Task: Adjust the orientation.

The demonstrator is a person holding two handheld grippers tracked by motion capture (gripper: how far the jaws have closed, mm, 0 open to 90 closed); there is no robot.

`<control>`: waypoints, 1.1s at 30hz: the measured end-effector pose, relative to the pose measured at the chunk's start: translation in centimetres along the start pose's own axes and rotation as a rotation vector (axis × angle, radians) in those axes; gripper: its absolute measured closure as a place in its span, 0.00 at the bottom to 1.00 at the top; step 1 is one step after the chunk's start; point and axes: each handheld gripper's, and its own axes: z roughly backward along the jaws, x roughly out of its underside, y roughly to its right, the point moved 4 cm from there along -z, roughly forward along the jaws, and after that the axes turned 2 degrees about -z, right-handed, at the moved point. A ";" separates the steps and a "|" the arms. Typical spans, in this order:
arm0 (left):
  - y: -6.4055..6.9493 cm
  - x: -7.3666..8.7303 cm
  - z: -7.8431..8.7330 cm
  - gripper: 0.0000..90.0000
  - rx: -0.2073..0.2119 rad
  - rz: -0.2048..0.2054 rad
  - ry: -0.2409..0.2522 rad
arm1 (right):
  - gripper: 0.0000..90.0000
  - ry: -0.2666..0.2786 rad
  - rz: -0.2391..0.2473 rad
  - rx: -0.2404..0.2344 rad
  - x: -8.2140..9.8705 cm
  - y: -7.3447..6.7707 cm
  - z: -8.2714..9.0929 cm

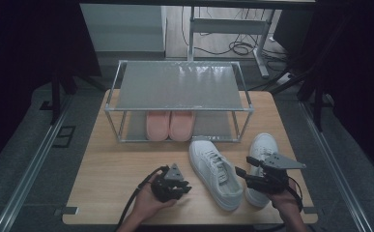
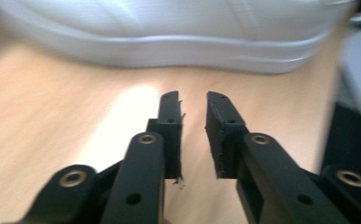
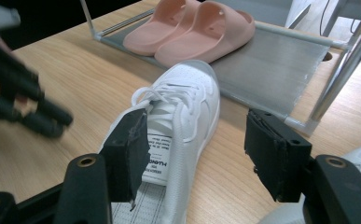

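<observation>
Two white sneakers lie on the wooden table (image 1: 112, 164): one (image 1: 213, 171) angled in the middle, the other (image 1: 264, 145) to its right. My left gripper (image 1: 184, 186) sits low beside the middle sneaker's left side, jaws slightly apart with nothing between them (image 2: 192, 100); the sneaker's sole edge (image 2: 169, 42) lies just ahead. My right gripper (image 1: 243, 166) hovers between the two sneakers, jaws wide open (image 3: 197, 126), with the middle sneaker (image 3: 183, 93) in front of and below them. The left gripper (image 3: 24, 102) appears blurred at that view's left.
A metal shoe rack (image 1: 179, 84) stands at the table's back, its top shelf bare. A pair of pink slippers (image 1: 170, 124) rests on its lower shelf (image 3: 271, 60). Bare wood lies left of my left hand. Cables lie on the floor beyond the table.
</observation>
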 end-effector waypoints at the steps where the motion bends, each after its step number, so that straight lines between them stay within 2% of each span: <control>1: -0.6 0.2 0.5 0.81 -0.016 0.010 0.001 | 0.45 -0.003 0.001 -0.002 0.0 0.0 0.0; 4: -2.4 0.9 1.9 0.76 -0.071 0.046 -0.003 | 0.45 -0.008 0.004 -0.005 0.1 -0.1 -0.2; 5: -2.9 1.2 2.3 0.73 -0.086 0.065 0.010 | 0.45 -0.010 0.004 -0.006 0.1 -0.2 -0.3; 9: -4.3 2.4 3.7 0.62 -0.140 0.109 0.017 | 0.45 -0.014 0.003 -0.011 0.2 -0.2 -0.4; 13: -4.9 3.6 4.6 0.56 -0.149 0.161 0.036 | 0.45 -0.016 0.001 -0.011 0.2 -0.2 -0.4; 19: -5.3 4.9 4.5 0.52 -0.144 0.197 0.011 | 0.45 -0.017 0.006 -0.011 0.2 -0.3 -0.6; 27: -5.5 5.1 4.5 0.50 -0.140 0.212 0.011 | 0.45 -0.026 0.002 -0.010 0.4 -0.2 -0.8; 33: -5.1 5.1 4.4 0.49 -0.131 0.203 0.007 | 0.46 -0.055 0.000 -0.021 0.6 -0.2 -0.8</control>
